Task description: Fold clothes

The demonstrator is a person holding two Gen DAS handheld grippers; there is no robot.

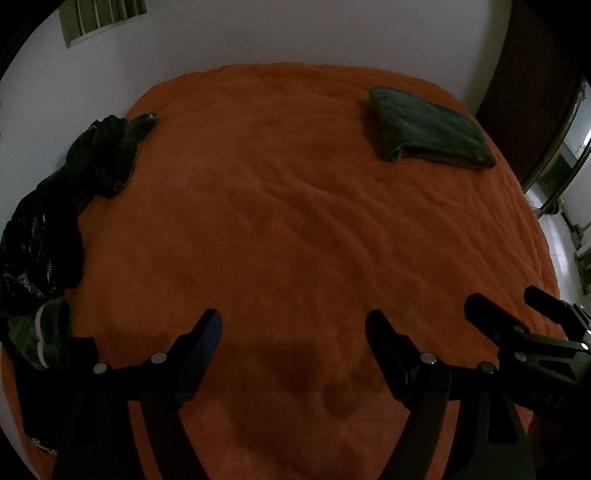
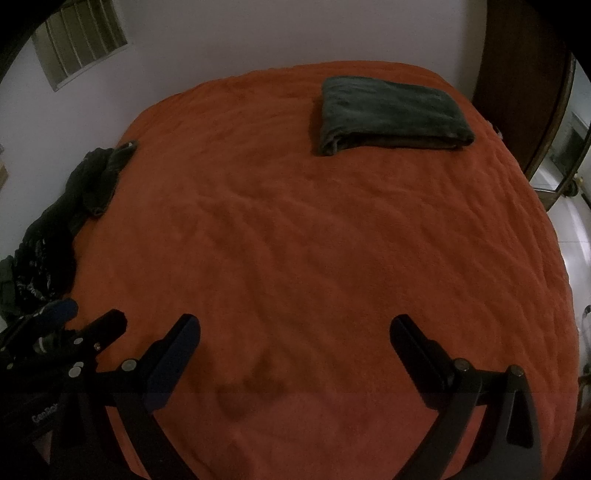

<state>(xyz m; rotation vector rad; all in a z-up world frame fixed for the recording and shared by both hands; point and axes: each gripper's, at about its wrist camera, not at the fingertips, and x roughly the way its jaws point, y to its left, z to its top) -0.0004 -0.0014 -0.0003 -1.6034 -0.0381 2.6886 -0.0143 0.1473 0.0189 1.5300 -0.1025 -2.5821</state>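
1. My left gripper and right gripper: both spread wide, holding nothing, above the bed.
2. Orange cover; white wall behind.
3. Folded cloth far right; unfolded clothes along left edge.

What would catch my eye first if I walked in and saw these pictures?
The big orange bedspread fills nearly the whole view. A neatly folded dark green cloth lies alone at its far right, while a heap of dark unfolded clothes sprawls along the left edge. In the foreground, the left gripper and the right gripper hover over bare bedspread with black fingers spread wide, holding nothing.
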